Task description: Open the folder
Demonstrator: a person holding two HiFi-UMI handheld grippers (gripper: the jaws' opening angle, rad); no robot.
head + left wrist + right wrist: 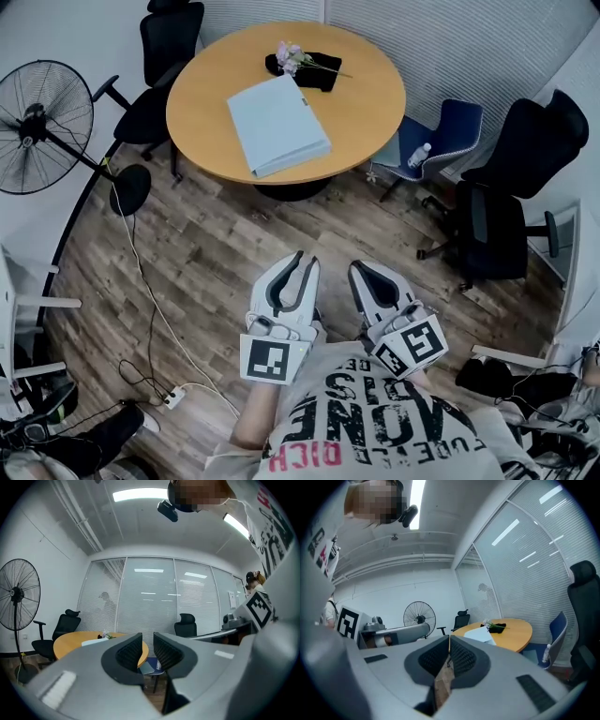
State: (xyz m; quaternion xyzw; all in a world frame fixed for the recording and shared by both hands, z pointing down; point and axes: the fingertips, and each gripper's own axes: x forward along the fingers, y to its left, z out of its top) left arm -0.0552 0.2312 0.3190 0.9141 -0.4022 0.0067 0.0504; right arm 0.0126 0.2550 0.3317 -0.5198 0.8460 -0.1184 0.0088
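Folder (277,125), pale blue and closed, lay flat at the centre of the round table (375,94). Head view: left gripper (307,262) and right gripper (361,270) were held side by side, well short of the table. Each cube bore a square black-and-white marker, and the shirt print partly read "ONE". Left gripper view: jaws stood apart with nothing between them, the table beyond. Right gripper view: jaws met at the tips, gripping nothing, the table ahead.
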